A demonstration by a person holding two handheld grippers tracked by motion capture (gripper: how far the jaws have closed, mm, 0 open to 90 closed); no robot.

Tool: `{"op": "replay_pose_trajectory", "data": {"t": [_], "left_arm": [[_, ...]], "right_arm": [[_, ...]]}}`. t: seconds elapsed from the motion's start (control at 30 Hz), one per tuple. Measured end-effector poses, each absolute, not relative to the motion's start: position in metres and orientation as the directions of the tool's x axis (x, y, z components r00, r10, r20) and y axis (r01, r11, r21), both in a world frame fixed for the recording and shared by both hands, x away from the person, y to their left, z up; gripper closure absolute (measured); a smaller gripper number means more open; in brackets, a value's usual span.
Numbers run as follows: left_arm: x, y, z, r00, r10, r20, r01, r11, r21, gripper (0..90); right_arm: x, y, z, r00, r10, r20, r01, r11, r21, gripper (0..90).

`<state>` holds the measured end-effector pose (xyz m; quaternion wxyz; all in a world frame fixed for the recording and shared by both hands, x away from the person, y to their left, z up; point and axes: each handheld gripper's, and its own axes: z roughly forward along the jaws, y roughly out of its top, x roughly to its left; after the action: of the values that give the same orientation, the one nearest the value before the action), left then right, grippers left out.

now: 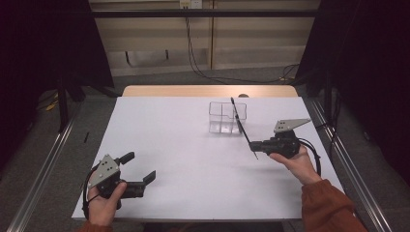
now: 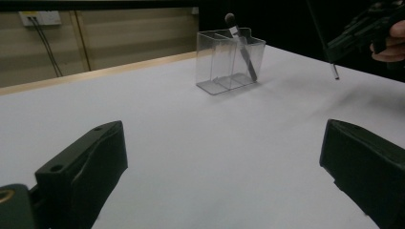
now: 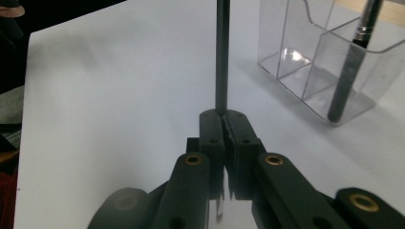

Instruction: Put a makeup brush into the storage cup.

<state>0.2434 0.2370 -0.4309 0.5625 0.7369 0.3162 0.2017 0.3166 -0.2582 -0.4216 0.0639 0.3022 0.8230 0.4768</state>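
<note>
The right gripper (image 1: 257, 145) is clenched on a thin dark brush (image 3: 221, 57) near its lower end, holding it just right of the clear organizer (image 1: 227, 117) at the far middle of the white table (image 1: 164, 145), where another brush (image 2: 241, 45) already leans. The held brush looks light, stiff and slick, so a grip nearer mid-handle would likely swing less. The left gripper (image 1: 140, 170) rests spread apart, empty, near left.

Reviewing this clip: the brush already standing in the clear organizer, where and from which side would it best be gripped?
Probably the upper handle just below the round tip, where the brush rises past the rim of the clear organizer. Come from above: the walls enclose the lower shaft, and it leans in its compartment, so the jaws should tilt to match. The left gripper is open and free; the right gripper holds a thin rod.
</note>
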Motion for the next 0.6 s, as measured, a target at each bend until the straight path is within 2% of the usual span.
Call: {"op": "replay_pose_trajectory", "data": {"t": [0.6], "left_arm": [[0.249, 0.216, -0.425, 0.755, 0.655, -0.023, 0.204, -0.202, 0.958, 2.8]], "right_arm": [[0.320, -0.213, -0.420, -0.874, 0.443, 0.199, 0.399, 0.422, 0.814, 87.1]]}}
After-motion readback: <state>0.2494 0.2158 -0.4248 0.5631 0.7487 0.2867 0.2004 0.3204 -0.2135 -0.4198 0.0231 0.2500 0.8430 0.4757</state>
